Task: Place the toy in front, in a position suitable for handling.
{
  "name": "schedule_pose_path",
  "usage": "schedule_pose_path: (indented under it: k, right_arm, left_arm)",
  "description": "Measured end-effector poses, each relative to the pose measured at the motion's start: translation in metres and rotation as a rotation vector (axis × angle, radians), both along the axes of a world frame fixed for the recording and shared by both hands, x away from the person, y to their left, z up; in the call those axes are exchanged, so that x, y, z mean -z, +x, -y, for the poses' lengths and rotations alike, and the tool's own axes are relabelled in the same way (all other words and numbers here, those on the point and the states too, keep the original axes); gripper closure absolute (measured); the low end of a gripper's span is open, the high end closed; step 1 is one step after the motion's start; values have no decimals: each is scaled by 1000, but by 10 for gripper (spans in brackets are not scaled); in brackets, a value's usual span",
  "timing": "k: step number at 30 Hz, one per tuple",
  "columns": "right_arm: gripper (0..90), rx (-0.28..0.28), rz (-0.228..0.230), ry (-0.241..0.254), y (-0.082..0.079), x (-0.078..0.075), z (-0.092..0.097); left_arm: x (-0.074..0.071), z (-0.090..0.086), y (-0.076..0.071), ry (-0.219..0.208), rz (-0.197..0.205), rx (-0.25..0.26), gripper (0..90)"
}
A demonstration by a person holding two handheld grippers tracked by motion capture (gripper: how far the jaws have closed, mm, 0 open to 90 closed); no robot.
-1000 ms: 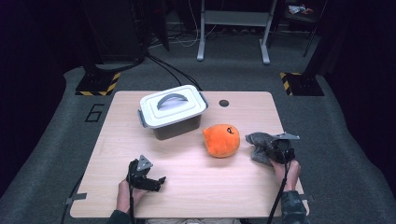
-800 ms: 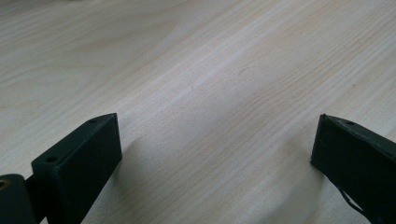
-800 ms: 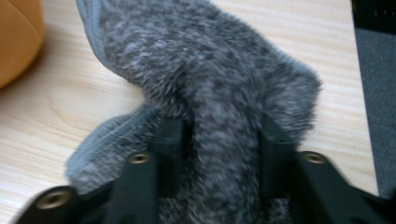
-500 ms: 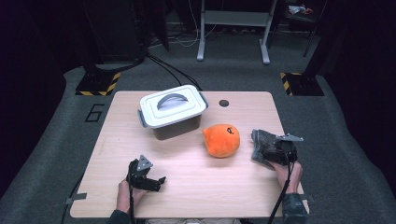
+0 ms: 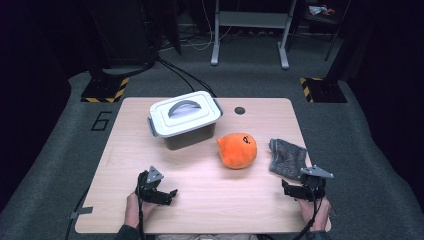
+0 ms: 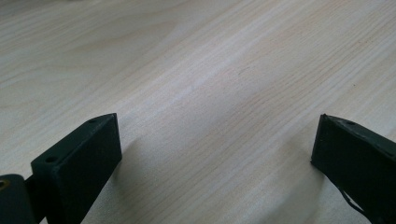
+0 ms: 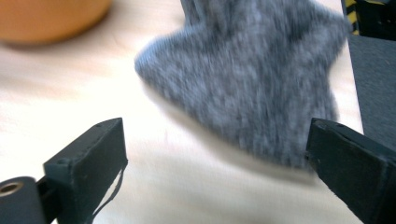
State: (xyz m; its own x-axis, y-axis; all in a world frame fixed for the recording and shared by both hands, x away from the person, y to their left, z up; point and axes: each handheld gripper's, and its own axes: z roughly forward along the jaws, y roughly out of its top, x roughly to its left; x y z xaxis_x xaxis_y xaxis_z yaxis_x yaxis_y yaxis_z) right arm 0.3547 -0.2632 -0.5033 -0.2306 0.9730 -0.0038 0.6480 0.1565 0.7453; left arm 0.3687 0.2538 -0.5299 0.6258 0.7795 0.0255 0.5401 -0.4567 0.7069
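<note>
Now the grey cloth (image 5: pixel 287 158) has been released flat on the worktop (image 5: pixel 200 210) at 3 o'clock of the orange plush (image 5: pixel 238 150), and the right gripper (image 5: pixel 302 191), fingers just spread wide and empty, has been drawn back, so placing seems finished.

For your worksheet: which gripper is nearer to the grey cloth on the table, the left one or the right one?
Right. The right gripper sits just in front of the grey cloth, jaws open and apart from it. The left gripper rests far across the table.
</note>
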Motion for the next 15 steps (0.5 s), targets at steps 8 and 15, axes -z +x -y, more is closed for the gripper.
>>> schedule_pose_path:
  k: [8,15]
  right_arm:
    - [26,26,-29,-25,-10,20,2]
    - [27,15,-31,-20,-11,25,3]
  left_arm:
    - [0,0,0,-8,0,-27,5]
    - [0,3,1,-25,12,-48,0]
